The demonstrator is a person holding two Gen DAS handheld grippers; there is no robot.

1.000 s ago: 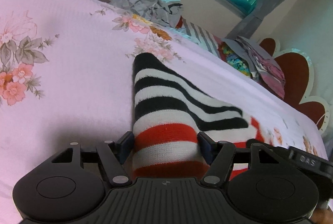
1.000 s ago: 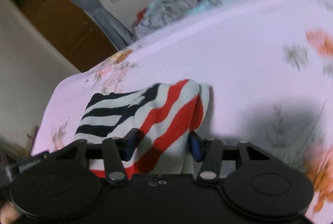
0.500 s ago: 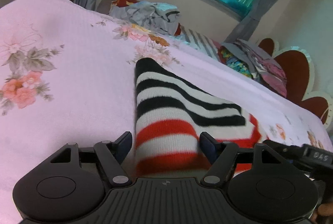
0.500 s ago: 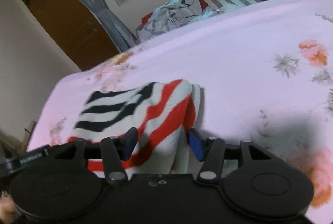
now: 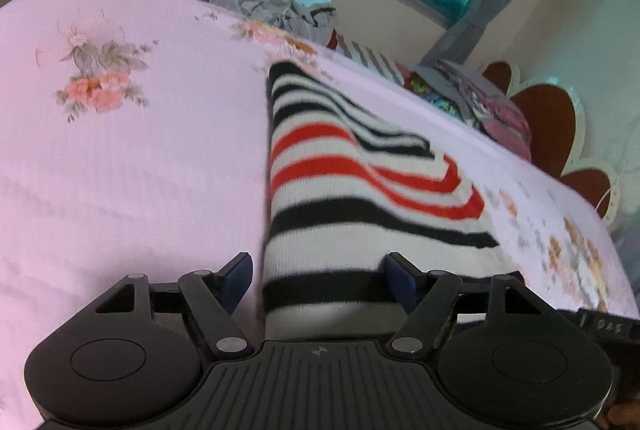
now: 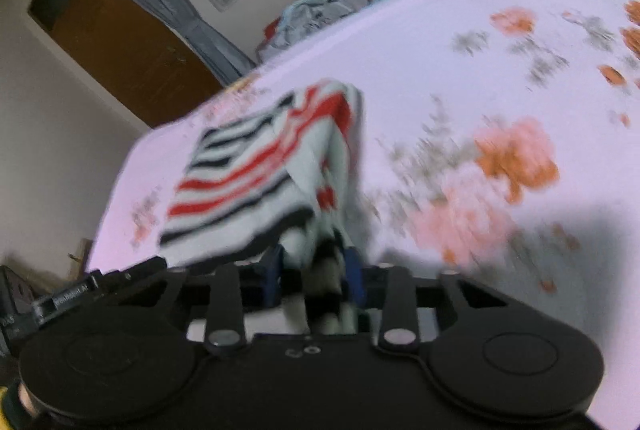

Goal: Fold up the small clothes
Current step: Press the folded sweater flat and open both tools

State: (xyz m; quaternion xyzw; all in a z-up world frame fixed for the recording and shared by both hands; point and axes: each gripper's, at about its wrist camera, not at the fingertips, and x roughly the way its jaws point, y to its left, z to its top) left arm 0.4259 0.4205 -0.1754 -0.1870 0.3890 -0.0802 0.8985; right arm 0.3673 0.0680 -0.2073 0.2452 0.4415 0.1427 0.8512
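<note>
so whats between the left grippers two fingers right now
In the left wrist view, the striped garment runs between the left gripper fingers, lying on the pink bedsheet. A gap shows beside the left finger, so the pads do not press it.

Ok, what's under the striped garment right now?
The striped garment lies on the pink floral bedsheet, which shows all around it. Its own lower layers and anything beneath are covered. The right gripper has just been closing and pinches its near edge.
</note>
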